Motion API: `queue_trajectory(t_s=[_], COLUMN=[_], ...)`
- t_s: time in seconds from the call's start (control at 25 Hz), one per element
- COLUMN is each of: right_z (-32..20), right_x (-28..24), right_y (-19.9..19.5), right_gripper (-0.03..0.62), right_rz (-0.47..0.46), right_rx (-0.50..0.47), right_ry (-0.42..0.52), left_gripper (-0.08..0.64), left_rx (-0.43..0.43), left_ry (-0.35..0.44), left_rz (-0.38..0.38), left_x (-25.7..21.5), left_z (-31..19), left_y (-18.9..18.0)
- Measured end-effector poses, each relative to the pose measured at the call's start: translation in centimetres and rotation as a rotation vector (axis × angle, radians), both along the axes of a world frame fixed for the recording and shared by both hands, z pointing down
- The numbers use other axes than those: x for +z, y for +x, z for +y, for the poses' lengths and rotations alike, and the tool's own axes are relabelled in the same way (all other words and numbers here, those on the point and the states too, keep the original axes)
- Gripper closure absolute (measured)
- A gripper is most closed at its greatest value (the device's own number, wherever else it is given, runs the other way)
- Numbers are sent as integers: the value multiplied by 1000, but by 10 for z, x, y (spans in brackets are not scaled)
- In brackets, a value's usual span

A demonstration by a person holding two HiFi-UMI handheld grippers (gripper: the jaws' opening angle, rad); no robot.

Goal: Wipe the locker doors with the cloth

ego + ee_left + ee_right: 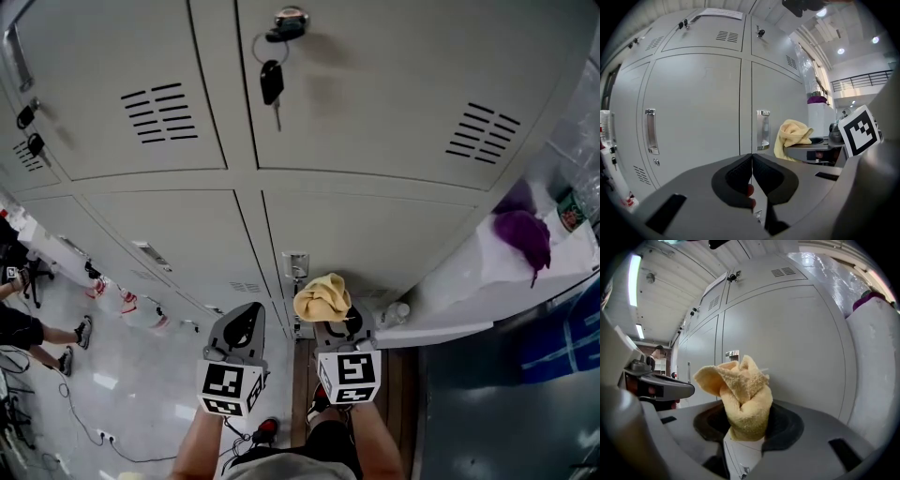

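Cloth (740,399) lower end hidden between jaws.

The locker doors (394,84) fill the upper half of the head view in 2 rows. A key (272,82) hangs from the lock at top centre, on the upper door right of the middle seam. At bottom centre the left gripper (246,321) sits just left of the right gripper (334,323), both in front of the lower row. The cloth (322,297) stands between the right jaws, just below a door handle (295,265). A ledge (487,281) runs along the right side. A person's legs (42,335) are at the far left edge, on the floor (141,394).
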State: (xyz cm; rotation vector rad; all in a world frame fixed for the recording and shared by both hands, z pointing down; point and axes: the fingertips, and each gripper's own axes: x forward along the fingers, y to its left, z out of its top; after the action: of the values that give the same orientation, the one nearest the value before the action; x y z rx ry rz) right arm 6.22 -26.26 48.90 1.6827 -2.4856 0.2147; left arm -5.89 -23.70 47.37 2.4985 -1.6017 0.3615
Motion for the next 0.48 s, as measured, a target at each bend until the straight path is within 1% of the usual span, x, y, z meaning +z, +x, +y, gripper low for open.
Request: queue_trajectory(t_s=[0.28,0.48], right_z=[-8,-16], right_x=[12,19], right_y=[-24,-29], right_gripper=[410,410], right_rz=[-12,-23], right_rx=[-63,-70], right_ry=[-12,-24], left_gripper=[537,537], left_rx=[-51,-87], left_ry=[-16,-21], left_rz=[-9,-14], left_x=[11,14], left_z=[4,6], left_y=[-16,-29])
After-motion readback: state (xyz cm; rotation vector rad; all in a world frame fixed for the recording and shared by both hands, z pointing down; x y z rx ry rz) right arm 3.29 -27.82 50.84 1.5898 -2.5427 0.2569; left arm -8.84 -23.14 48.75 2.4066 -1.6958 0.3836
